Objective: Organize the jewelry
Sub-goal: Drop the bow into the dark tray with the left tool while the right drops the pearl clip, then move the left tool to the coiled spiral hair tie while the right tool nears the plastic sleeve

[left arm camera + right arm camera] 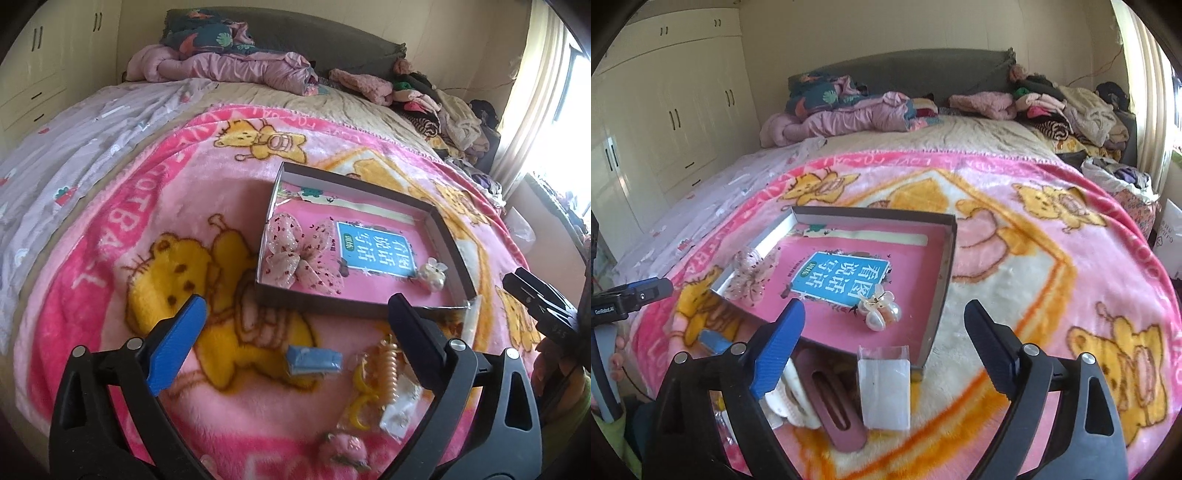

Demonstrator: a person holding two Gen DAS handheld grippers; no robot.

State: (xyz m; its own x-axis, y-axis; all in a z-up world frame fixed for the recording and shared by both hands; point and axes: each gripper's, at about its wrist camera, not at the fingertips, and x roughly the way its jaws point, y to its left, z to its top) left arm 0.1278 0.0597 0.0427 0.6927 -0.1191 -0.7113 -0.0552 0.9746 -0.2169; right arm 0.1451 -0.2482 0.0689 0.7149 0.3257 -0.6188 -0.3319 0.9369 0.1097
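— Where are your claws right now?

— Both hang over the bed. My left claw (pixel 295 306) is spread wide with nothing between its fingers, and my right claw (pixel 884 314) is spread wide and empty too.

— And the jewelry?

— Some of it is already in the shallow box (pixel 456 240) lying on the pink bear blanket (pixel 122 229). A sheer dotted bow (pixel 301 258) sits at the box's left end, and a small pearl flower clip (pixel 881 310) lies near the other end, just beside the blue label (pixel 840 278) printed on the pink floor of the box.

— What is outside the box?

— From my left wrist I see, on the blanket in front of the box, a small blue packet (pixel 314 361), a peach spiral hair tie (pixel 390 365) beside yellow crescent pieces (pixel 360 395) in clear wrap, and a pink strawberry-like piece (pixel 343 448) nearest me. From my right wrist I see a mauve hair clip (pixel 834 398) and a clear plastic bag (pixel 884 387), the bag touching the box's near corner, both lying between my right fingers.
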